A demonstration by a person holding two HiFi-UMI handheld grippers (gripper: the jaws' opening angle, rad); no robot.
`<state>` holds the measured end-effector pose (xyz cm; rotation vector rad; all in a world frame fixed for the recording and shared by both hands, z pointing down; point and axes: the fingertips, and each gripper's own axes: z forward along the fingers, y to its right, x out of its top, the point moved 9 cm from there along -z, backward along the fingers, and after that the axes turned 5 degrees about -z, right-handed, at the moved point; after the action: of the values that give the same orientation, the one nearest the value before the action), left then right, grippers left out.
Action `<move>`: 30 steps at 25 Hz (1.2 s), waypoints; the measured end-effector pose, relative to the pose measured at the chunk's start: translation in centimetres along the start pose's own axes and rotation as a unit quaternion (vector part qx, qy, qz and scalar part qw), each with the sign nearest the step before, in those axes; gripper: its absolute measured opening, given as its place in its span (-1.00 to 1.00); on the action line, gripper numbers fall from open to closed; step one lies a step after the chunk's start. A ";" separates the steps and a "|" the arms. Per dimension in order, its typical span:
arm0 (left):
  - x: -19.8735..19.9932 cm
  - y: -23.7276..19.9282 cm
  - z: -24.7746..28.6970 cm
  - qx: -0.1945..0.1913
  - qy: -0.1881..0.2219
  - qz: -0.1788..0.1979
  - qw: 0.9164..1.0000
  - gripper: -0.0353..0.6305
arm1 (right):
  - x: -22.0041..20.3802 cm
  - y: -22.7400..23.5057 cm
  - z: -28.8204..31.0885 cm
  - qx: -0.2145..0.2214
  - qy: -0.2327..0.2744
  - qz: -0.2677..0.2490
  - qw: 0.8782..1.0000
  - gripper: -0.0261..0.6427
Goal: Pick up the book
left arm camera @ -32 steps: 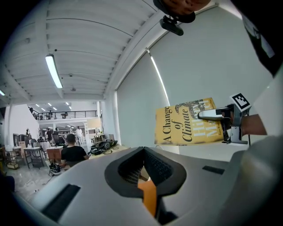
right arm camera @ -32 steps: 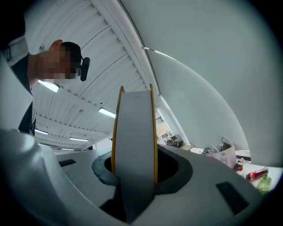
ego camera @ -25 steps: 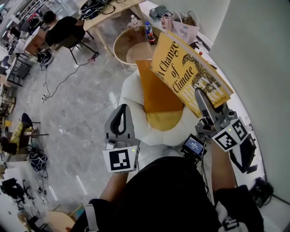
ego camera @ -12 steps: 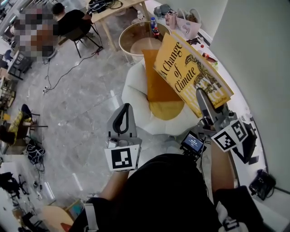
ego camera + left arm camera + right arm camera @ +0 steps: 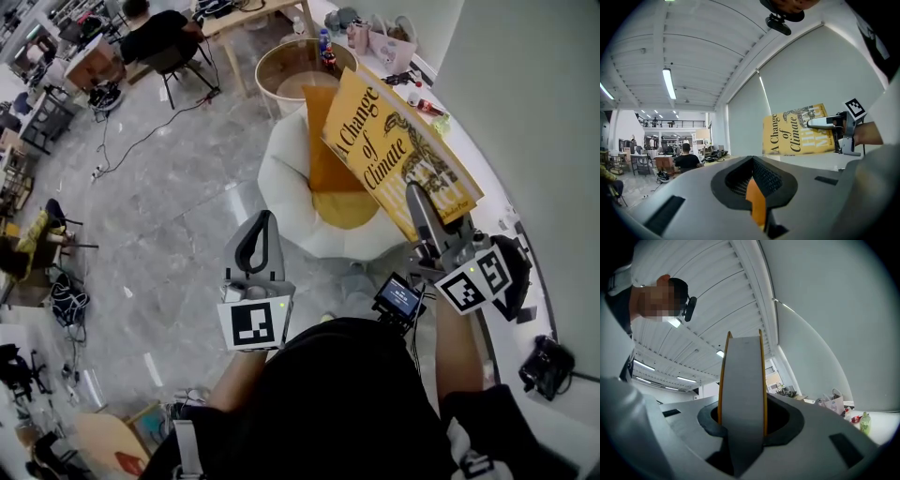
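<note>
– What holds anything here?

– A white rounded armchair [image 5: 281, 183] does. An orange square cushion [image 5: 322, 141] stands against its back and a round yellow cushion [image 5: 345, 208] lies on the seat. Behind it, a round wooden table [image 5: 272, 80] carries a few bottles [image 5: 325, 49] near its far edge. A pale pink tote bag [image 5: 389, 47] stands on the white counter [image 5: 499, 217] by the wall. What is inside it, I cannot tell.

– And the book?

– The yellow paperback book [image 5: 394, 150] is up in the air above the armchair, touching neither cushion. It is tilted with its cover facing up. The right gripper [image 5: 414, 199] is clamped on its near lower edge. In the right gripper view the pale page block fills the gap between the two jaws.

– How are the hands set?

– The right forearm reaches forward beside the counter, with the gripper aimed a little upward. The left gripper [image 5: 263, 218] points forward and level over the grey marble-patterned floor [image 5: 169, 206], to the left of the armchair. Its jaw tips are pressed together with nothing gripped; only the orange cushion shows through the hollow behind them.
</note>
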<state>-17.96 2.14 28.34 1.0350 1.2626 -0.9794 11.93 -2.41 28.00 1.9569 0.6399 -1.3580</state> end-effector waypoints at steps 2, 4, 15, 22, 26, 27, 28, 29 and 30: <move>0.1 0.1 -1.5 0.000 0.003 0.001 1.000 -0.86 | 0.2 -1.2 -0.9 0.002 0.002 -0.004 1.000 -0.47; 0.2 0.3 -2.7 0.001 0.005 0.001 1.000 -0.86 | 0.4 -2.2 -1.7 0.004 0.003 -0.006 1.000 -0.47; 0.8 1.1 -6.3 0.010 0.015 -0.008 1.000 -0.86 | 2.4 -5.0 -4.5 0.007 0.013 -0.017 1.000 -0.47; 1.7 8.5 -5.4 0.002 0.010 -0.011 1.000 -0.86 | 5.3 -1.1 -10.2 0.002 0.009 -0.015 1.000 -0.47; 2.2 12.9 -4.8 -0.001 0.002 -0.011 1.000 -0.86 | 7.0 1.5 -13.6 -0.002 -0.001 -0.015 1.000 -0.47; 2.4 13.7 -4.8 -0.001 -0.001 -0.010 1.000 -0.86 | 7.4 1.9 -14.3 -0.003 -0.002 -0.015 1.000 -0.47; 2.5 14.2 -4.8 0.001 -0.003 -0.011 1.000 -0.86 | 7.6 2.1 -14.8 -0.005 -0.002 -0.016 1.000 -0.47; 2.5 14.4 -4.8 0.001 -0.004 -0.011 1.000 -0.86 | 7.8 2.3 -15.1 -0.007 -0.002 -0.017 1.000 -0.47; 2.5 14.3 -4.7 0.001 -0.005 -0.012 1.000 -0.86 | 7.9 2.3 -15.1 -0.008 -0.002 -0.019 1.000 -0.47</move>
<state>-5.17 10.38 26.58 1.0181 1.2681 -1.0036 25.54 7.62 24.80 1.9377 0.6866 -1.3762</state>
